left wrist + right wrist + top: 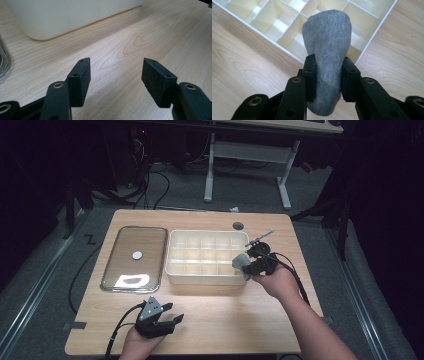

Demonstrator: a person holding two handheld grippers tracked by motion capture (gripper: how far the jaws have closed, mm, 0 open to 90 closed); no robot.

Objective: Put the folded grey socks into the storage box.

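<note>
Right claw (328,75) pinches a soft grey knit sock (327,50) over the cream plastic divided tray (172,265); left claw (116,80) spread above the woodgrain counter (140,37).

The high view looks forward and down from above the near edge of the wooden table (210,320), far enough back to take in the whole tabletop and the floor behind it. The left gripper view sits low and close over the table's surface, facing the outer wall of the white divided tray (70,17) in the upper left of the frame. The right gripper view looks steeply down at close range onto the tray's corner (372,37) at the upper right. All three views share the tray and the tabletop.
</note>
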